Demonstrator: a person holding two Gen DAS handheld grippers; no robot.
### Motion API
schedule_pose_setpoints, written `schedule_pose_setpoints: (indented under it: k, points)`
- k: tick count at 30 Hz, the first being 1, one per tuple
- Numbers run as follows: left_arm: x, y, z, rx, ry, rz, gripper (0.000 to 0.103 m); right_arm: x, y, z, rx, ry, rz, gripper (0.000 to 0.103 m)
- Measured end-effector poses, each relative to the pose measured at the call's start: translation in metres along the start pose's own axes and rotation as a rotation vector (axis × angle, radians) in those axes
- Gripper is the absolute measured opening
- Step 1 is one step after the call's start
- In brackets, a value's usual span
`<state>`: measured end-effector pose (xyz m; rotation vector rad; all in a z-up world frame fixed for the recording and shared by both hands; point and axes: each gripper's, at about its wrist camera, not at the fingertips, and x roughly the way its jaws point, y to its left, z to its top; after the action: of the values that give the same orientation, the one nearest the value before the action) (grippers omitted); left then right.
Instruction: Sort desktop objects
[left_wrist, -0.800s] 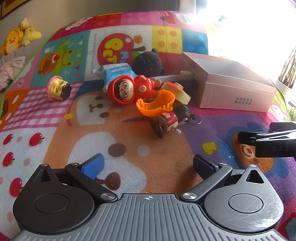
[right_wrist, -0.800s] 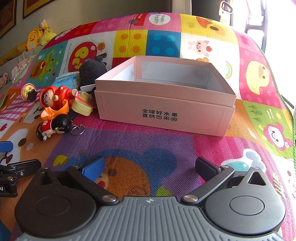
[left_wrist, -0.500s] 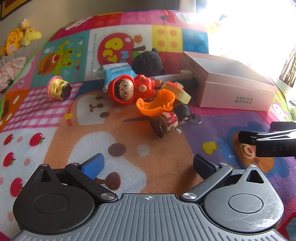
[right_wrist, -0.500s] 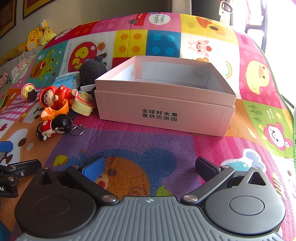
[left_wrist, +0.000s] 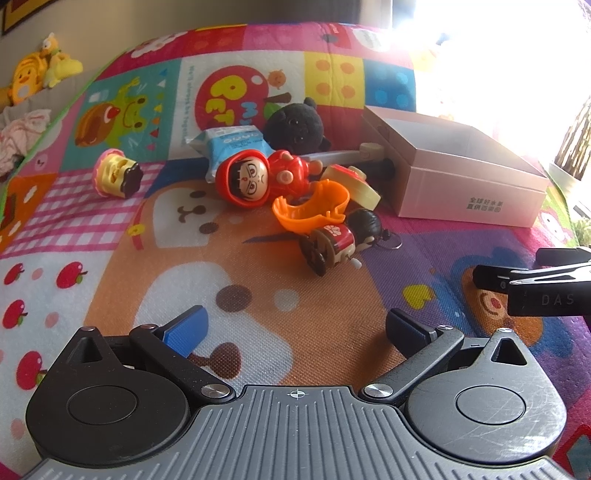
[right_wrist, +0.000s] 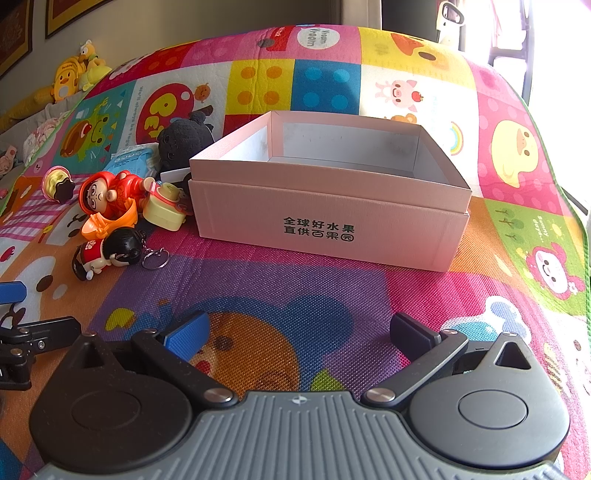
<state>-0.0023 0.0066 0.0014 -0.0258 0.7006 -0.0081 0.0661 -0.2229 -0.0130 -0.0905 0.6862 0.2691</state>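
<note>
The left gripper (left_wrist: 295, 330) hovers low over the play mat (left_wrist: 92, 258) with its fingers spread wide and nothing between them; one pad is blue, the other black. Straight ahead of it, well apart, lies a small keychain doll (left_wrist: 340, 242) in a red dress (on its side, its key ring toward the box). Touching the doll just beyond is an orange plastic cup (left_wrist: 314, 206), and past that a red-hooded figure (left_wrist: 255, 179) lies on its back beside a cream round toy (left_wrist: 354, 182). Further out sit a blue snack packet (left_wrist: 232, 144) and a black plush (left_wrist: 295, 123). Off to the left of this heap, alone, a yellow toy with a pink frill (left_wrist: 114, 177) lies tipped over.

The right gripper (right_wrist: 299, 332) is likewise spread apart and empty, hovering over the mat. Directly ahead of it stands the open pink cardboard box (right_wrist: 325, 221), printed with dark characters on its near wall; no toy shows in the visible part of its inside. The toy heap sits ahead to its left, against the box's left end.
</note>
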Motion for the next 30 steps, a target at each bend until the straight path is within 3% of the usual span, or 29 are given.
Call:
schedule_pose_setpoints:
  k: [21,30]
  points:
    - [0.001,-0.001,0.000,-0.003,0.000,0.006,0.103,0.002,0.001,0.000,0.002,0.001,0.002,0.103]
    - [0.003,-0.005,0.002,0.021,0.019,0.021,0.103,-0.017,0.021,-0.004,0.068,0.088,-0.059,0.103]
